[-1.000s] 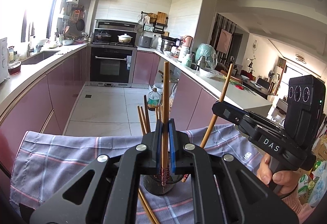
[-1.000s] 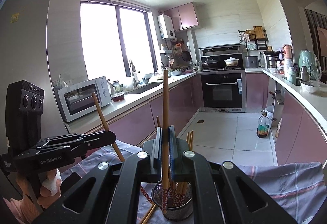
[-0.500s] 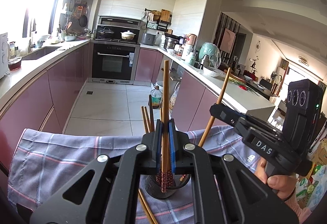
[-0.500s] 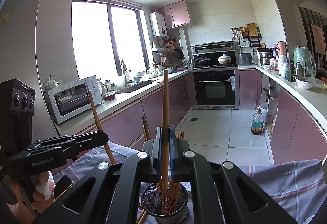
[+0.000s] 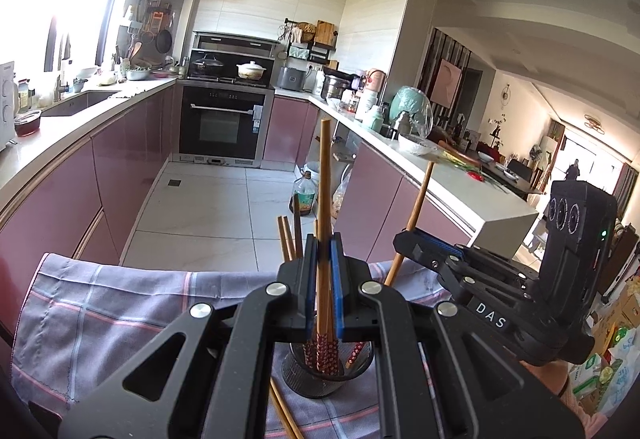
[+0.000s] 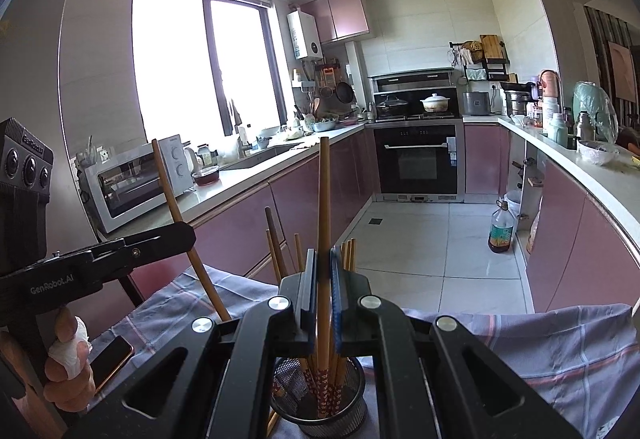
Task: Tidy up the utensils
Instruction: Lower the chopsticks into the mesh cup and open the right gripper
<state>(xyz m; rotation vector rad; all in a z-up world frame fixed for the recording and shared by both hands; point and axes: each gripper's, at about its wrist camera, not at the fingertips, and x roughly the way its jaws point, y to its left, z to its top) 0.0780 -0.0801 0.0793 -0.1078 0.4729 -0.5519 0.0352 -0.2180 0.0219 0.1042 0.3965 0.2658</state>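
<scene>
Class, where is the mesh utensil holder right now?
In the right wrist view the mesh utensil holder stands bottom centre on the checked cloth, just below the right gripper, whose chopstick dips into it.

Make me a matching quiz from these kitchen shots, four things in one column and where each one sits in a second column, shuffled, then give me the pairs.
Things
1. mesh holder
2. white casserole pot
3. oil bottle
4. toaster oven

Places
A. on the floor tiles by the open cabinet
B. on the stove above the oven
C. on the checked cloth, with chopsticks standing in it
D. on the counter under the window

Pairs: 1-C, 2-B, 3-A, 4-D
</scene>
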